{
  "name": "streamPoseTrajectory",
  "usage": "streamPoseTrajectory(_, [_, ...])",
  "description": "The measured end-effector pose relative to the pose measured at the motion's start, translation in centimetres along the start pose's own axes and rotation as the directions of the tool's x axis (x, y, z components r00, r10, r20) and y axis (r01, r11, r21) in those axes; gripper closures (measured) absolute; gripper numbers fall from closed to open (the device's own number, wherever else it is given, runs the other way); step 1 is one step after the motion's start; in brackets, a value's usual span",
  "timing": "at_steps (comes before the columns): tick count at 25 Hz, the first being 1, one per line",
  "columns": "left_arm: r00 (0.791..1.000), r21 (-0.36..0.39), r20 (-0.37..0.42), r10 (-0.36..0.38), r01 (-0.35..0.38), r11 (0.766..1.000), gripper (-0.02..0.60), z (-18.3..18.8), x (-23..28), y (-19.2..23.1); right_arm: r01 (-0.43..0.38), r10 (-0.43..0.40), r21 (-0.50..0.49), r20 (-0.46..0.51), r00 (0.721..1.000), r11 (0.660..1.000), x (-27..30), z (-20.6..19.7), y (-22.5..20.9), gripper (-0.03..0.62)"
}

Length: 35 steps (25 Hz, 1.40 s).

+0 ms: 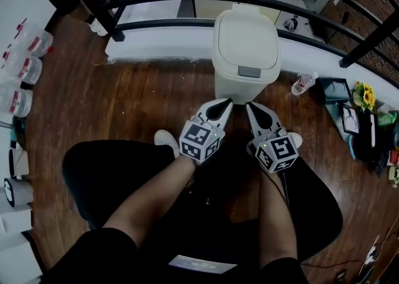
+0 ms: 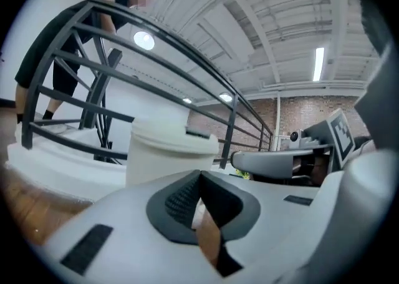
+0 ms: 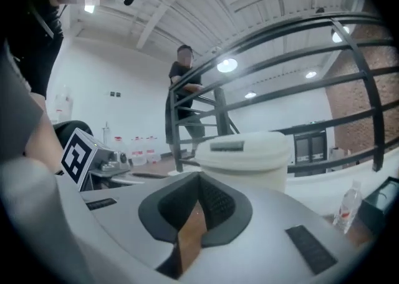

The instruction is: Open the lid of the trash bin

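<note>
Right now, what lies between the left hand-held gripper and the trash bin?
Nothing. The left gripper view shows the trash bin unobstructed just beyond the left hand-held gripper.

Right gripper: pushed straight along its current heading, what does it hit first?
Most likely the trash bin: it stands straight ahead of the right gripper, whose jaws are shut, and the line meets its front wall below the lid. The gap looks small in the head view, but depth is unclear.

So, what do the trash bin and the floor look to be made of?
Trash bin: probably plastic, cream-white, smooth and matte; rounded moulded edges and a grey push tab suggest it. Floor: brown wood planks or wood-look laminate, slightly glossy; grain and board seams show.
</note>
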<state>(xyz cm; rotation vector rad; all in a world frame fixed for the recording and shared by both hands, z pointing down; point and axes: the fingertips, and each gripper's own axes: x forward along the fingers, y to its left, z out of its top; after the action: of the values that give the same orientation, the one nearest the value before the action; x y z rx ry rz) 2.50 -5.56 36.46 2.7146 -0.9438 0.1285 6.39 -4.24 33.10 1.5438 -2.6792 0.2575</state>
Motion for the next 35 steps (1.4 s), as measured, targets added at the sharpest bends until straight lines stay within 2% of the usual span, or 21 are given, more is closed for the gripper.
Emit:
streamPoseTrajectory(6, [0.989,0.115,0.089,-0.114,0.104,0.988,0.546,7.2,-7.5,-8.1,-0.098,0.1,-0.034,0.062,0.993,0.995,-6.8,7.2,6.0,0.58])
streamPoseTrajectory(9, [0.98,0.174,0.131,-0.152,0.128,0.976,0.546,9.6,-11.8,-11.6,-0.155,0.158,-0.051,0.078,0.984,0.987,-10.5,9.1,9.3,0.58])
streamPoseTrajectory(11, [0.978,0.173,0.141,-0.154,0.129,0.977,0.546,10.3,-14.1,-13.1,-0.183,0.187,-0.051,0.085,0.979,0.982,-12.8,9.5,11.2,0.58])
streamPoseTrajectory(15, [0.977,0.138,0.152,-0.146,0.125,0.982,0.546,10.1,-18.0,-15.7,-0.224,0.228,-0.048,0.102,0.968,0.973,-16.5,9.9,14.4,0.58])
streamPoseTrajectory(18, [0.979,0.144,0.139,-0.151,0.131,0.981,0.546,9.2,-19.8,-17.8,-0.254,0.26,-0.064,0.119,0.958,0.965,-18.6,9.9,16.0,0.58])
streamPoseTrajectory(35, [0.984,0.144,0.165,-0.068,0.044,0.989,0.546,6.0,-23.6,-25.1,-0.369,0.376,-0.073,0.131,0.917,0.927,-26.0,7.7,20.0,0.58])
